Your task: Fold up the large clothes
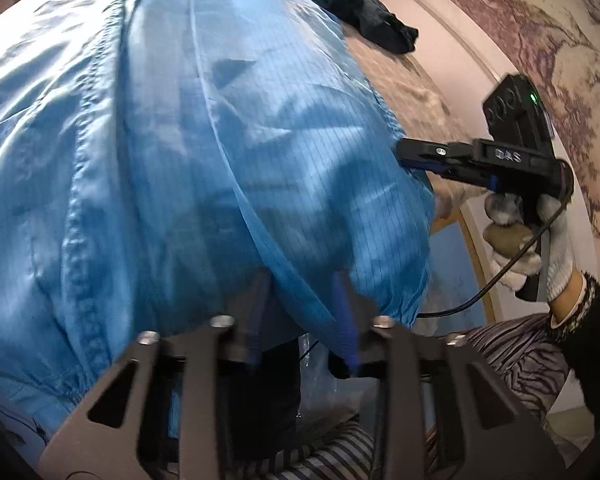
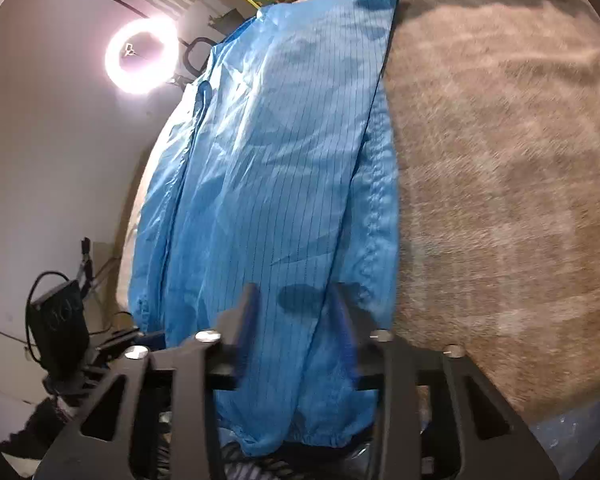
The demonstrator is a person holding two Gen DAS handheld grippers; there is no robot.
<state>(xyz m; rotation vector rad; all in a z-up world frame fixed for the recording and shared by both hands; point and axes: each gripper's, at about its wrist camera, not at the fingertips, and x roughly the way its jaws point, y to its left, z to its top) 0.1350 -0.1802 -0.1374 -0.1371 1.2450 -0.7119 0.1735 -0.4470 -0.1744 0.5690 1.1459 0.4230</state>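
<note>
The blue garment [image 1: 180, 152] lay lengthwise on the beige-covered bed [image 2: 500, 160], sides apparently folded in; cross folds remained. The left claw [image 1: 304, 312] was seen narrowed at the hem; grip could not be confirmed. The right claw [image 2: 296, 320] was narrowed over hem cloth. Only the left view showed it pinching the side edge.

Both wrist views close, angled down along fingers; shared: blue garment [image 1: 180, 140] [image 2: 276, 184] on beige blanket [image 2: 500, 180].

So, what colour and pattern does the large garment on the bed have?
The garment is light blue with a fine dark grid of thin lines, clearest in the right wrist view.
</note>
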